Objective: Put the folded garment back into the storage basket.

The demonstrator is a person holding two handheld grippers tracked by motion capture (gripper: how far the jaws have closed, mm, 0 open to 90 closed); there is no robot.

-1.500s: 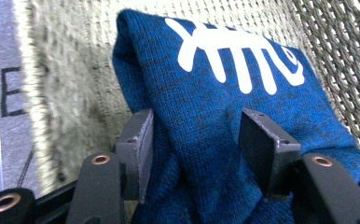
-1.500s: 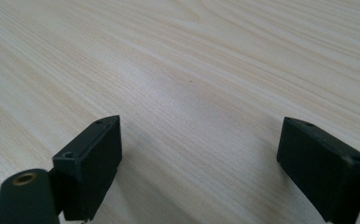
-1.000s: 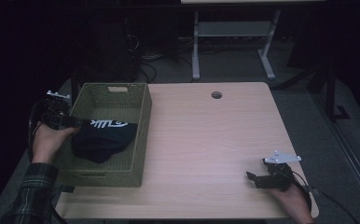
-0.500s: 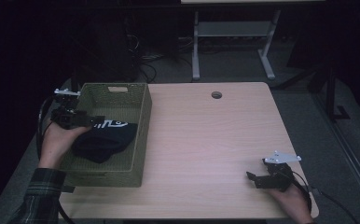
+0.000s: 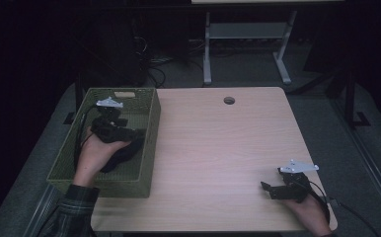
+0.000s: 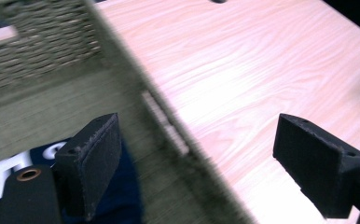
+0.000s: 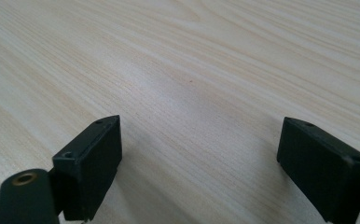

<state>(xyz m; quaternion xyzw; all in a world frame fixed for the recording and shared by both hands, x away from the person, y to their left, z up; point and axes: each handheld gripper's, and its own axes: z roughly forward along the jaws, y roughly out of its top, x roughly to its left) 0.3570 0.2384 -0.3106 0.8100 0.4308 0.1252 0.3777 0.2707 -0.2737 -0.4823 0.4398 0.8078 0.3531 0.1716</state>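
Left gripper (image 5: pixel 122 133) jaws wide, empty, over navy cloth (image 5: pixel 124 155) in basket (image 5: pixel 149 143); lower squarely before closing; right gripper (image 5: pixel 272 190) agape, idle.

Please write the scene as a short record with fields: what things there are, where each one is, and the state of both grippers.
surface: light wooden table with a round cable hole near its far edge
container: green woven basket at the table's left side
contents: dark blue cloth with white print, lying in the basket
left gripper: over the basket, just above the cloth, fingers wide apart, holding nothing
right gripper: low over the table's near right corner, fingers wide apart, only bare wood between them
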